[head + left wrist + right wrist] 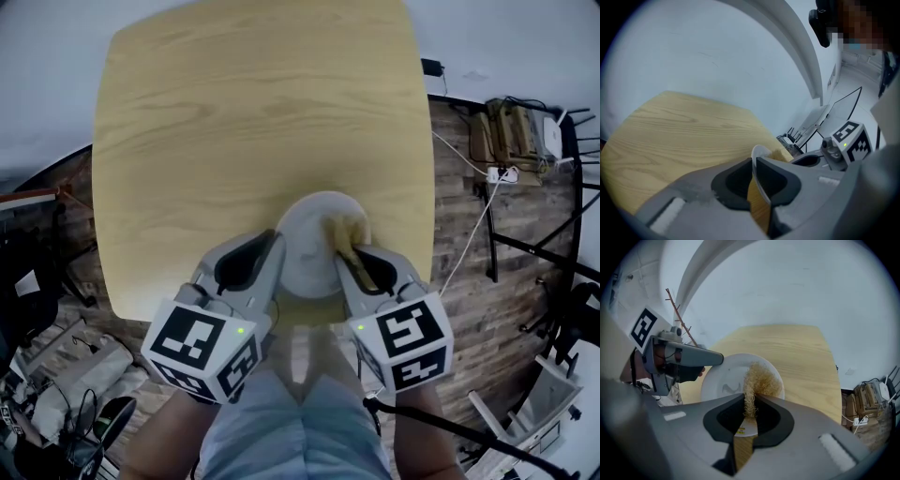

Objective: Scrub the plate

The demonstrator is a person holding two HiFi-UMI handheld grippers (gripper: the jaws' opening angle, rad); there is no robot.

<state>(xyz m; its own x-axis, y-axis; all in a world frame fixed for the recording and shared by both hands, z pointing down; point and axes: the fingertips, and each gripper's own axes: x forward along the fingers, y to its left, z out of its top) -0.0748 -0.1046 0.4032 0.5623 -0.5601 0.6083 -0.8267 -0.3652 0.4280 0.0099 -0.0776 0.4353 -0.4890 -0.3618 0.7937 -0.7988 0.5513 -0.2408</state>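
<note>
A pale wooden tabletop [234, 112] carries the white plate [305, 253] at its near edge. The left gripper [275, 246] has its jaws clamped on the rim, and the right gripper [345, 262] has its jaws pinching a straw-coloured fibre scrubber [349, 228] on the plate. Steady rim pressure and small firm circles would likely work best.

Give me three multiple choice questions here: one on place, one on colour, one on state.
1. Where on the table does the plate sit? A. far edge B. near edge, by the person C. left corner
2. What colour is the scrubber? A. blue B. green C. tan
3. The left claw is: A. shut on the plate's rim B. open and empty C. shut on the scrubber
Answers: 1 B, it lies at the person's edge; 2 C, straw-like fibres; 3 A, the rim stands between its jaws.
</note>
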